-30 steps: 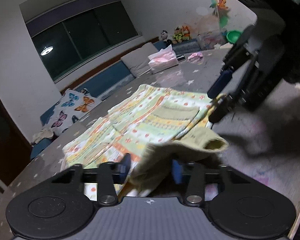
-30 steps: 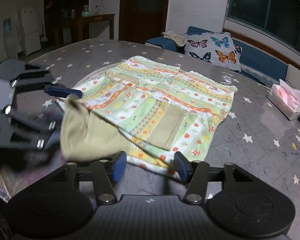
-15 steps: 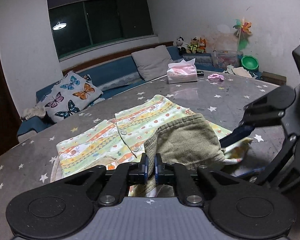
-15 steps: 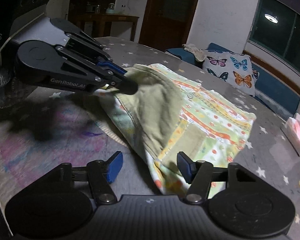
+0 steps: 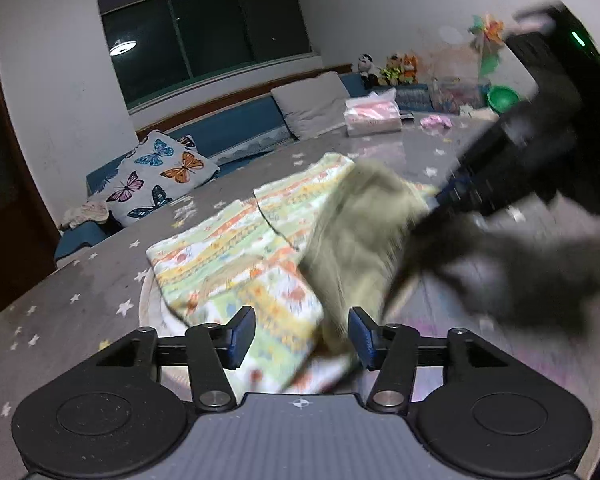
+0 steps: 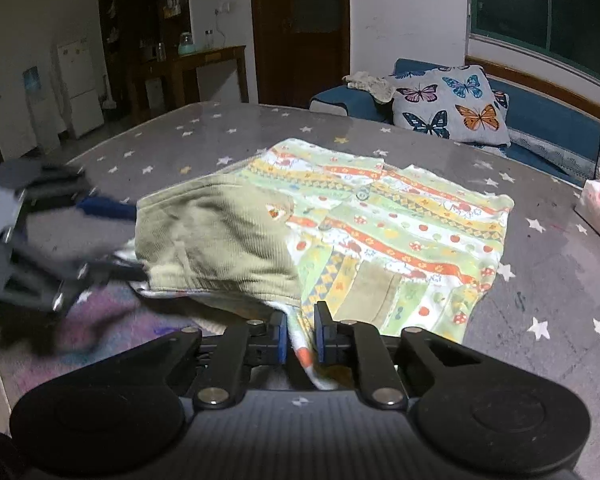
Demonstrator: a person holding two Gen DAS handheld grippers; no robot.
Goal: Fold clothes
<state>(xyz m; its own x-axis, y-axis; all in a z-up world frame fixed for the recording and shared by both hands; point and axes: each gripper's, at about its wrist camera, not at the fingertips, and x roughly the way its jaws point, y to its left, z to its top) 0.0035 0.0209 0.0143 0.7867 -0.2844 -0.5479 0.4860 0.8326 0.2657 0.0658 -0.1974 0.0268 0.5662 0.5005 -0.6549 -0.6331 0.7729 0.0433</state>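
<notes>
A child's garment (image 6: pixel 400 224) with a green, yellow and orange print lies on the star-patterned table (image 6: pixel 180 152). Its olive corduroy part (image 6: pixel 216 236) is turned over onto the print. My right gripper (image 6: pixel 301 336) is closing, its pads pinching the near hem. In the left wrist view that gripper (image 5: pixel 436 208) is a blur at the olive flap's (image 5: pixel 356 240) right edge. My left gripper (image 5: pixel 301 334) is opening, with a printed fold (image 5: pixel 276 312) lying loose between its spread fingers. From the right wrist view it (image 6: pixel 138 242) sits blurred at the flap's left edge.
A tissue box (image 5: pixel 374 114) and a small pink item (image 5: pixel 436 120) rest at the table's far side. A green bowl (image 5: pixel 502 98) and soft toys stand beyond. A butterfly cushion (image 6: pixel 452 108) leans on the blue bench. A wooden sideboard (image 6: pixel 204 68) stands behind.
My left gripper, shut on the olive flap half a second ago, has let go and spread. My right gripper has closed on the near hem. The olive flap now lies further over the print.
</notes>
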